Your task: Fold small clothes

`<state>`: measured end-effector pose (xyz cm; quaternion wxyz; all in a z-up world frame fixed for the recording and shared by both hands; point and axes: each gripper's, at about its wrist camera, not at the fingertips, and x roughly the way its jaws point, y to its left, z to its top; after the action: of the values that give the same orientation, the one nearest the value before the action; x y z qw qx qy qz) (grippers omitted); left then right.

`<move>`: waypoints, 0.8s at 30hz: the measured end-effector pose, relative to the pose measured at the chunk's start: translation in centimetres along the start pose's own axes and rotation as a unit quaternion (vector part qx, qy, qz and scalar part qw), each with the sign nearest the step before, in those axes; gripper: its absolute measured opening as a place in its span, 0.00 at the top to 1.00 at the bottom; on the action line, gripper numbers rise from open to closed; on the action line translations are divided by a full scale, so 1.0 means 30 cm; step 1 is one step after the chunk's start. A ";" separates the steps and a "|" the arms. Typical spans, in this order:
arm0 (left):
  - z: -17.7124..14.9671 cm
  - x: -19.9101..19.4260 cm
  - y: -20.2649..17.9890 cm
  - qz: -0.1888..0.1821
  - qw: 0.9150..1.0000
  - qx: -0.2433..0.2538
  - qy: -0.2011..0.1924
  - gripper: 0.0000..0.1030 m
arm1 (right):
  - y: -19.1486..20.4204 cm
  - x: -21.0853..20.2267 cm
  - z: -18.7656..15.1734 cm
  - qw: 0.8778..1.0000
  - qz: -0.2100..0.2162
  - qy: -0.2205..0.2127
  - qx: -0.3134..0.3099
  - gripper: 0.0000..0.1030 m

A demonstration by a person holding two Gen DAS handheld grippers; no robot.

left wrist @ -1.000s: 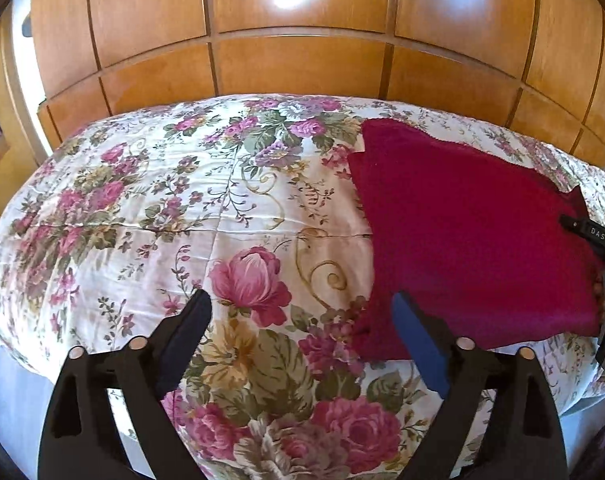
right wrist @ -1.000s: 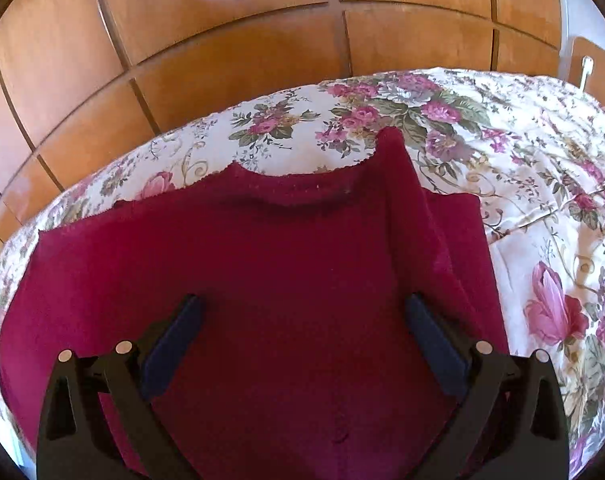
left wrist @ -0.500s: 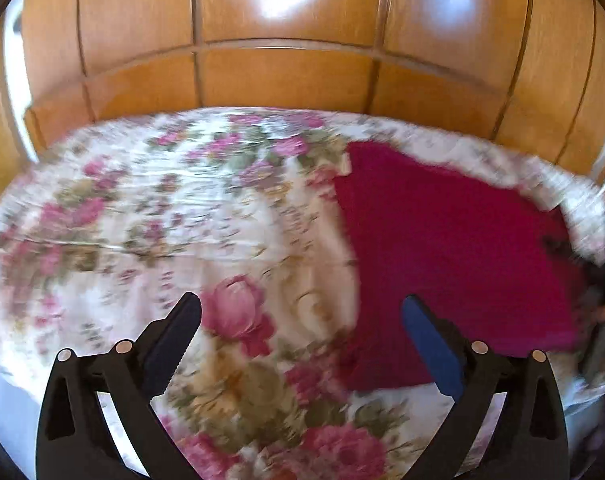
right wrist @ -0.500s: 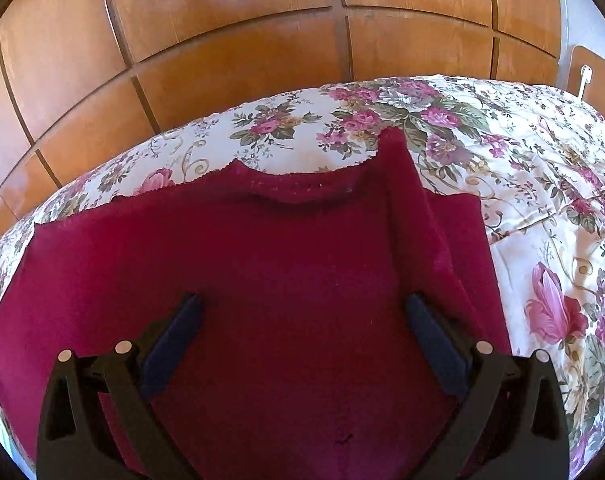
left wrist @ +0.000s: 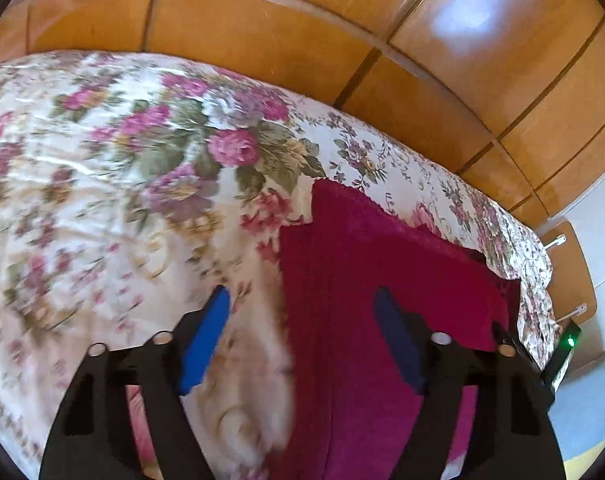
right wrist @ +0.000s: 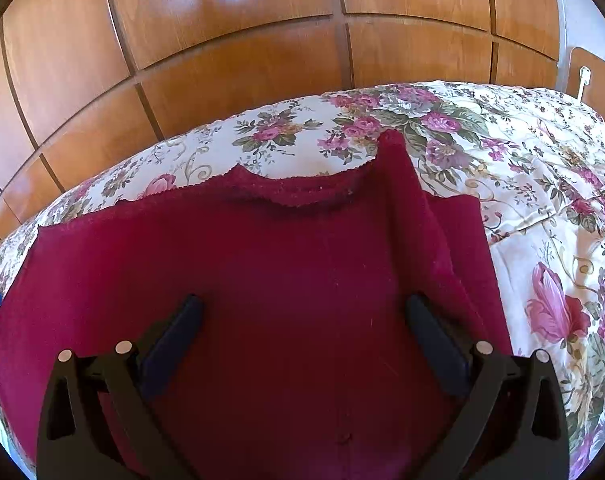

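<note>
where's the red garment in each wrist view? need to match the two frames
Left wrist: dark red garment lies right of centre, running to the bottom edge; its left edge falls between the left gripper fingers.
Right wrist: it fills the centre and lower left, under the right gripper.
Shared landmark: the floral bedspread with the wooden panels behind.

A dark red garment [right wrist: 286, 280] lies spread flat on a floral bedspread [right wrist: 542, 184], its scalloped neckline toward the bed's far edge. The right gripper [right wrist: 302, 312] hovers above its middle, jaws wide apart, gripping nothing. Wooden panels [right wrist: 222, 40] rise behind the bed.
</note>
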<state>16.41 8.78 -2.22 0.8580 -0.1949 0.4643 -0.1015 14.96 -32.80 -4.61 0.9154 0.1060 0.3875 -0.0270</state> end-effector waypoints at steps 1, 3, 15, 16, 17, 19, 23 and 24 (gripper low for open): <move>0.006 0.030 -0.007 0.004 1.000 0.001 0.007 0.38 | 0.000 0.000 0.000 1.000 0.000 0.000 0.000 0.02; 0.000 0.091 -0.043 0.054 0.998 0.035 0.010 0.61 | -0.002 0.000 0.000 1.000 0.001 -0.001 0.000 0.02; -0.052 0.044 -0.053 0.137 0.990 0.031 -0.029 0.46 | -0.003 -0.004 0.014 1.000 0.009 0.009 -0.001 0.02; -0.059 0.013 -0.067 0.138 0.989 0.036 -0.043 0.46 | -0.006 -0.008 0.023 1.000 0.017 0.016 -0.001 0.02; -0.070 -0.023 -0.084 0.133 0.988 0.045 -0.057 0.46 | -0.010 -0.013 0.029 0.999 0.025 0.023 0.000 0.02; -0.092 -0.068 -0.125 0.123 0.987 0.070 -0.074 0.41 | -0.033 -0.047 0.050 0.998 0.051 0.034 0.017 0.02; -0.165 -0.129 -0.230 0.098 0.983 0.119 -0.103 0.29 | -0.145 -0.190 0.083 0.994 0.082 -0.005 0.069 0.02; -0.180 -0.129 -0.258 0.095 0.981 0.132 -0.102 0.29 | -0.196 -0.231 0.085 0.992 0.089 -0.015 0.090 0.02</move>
<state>9.82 1.86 1.37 0.9249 -0.0439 0.3729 -0.0590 11.14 -39.31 1.05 0.9064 0.2215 0.3592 0.0179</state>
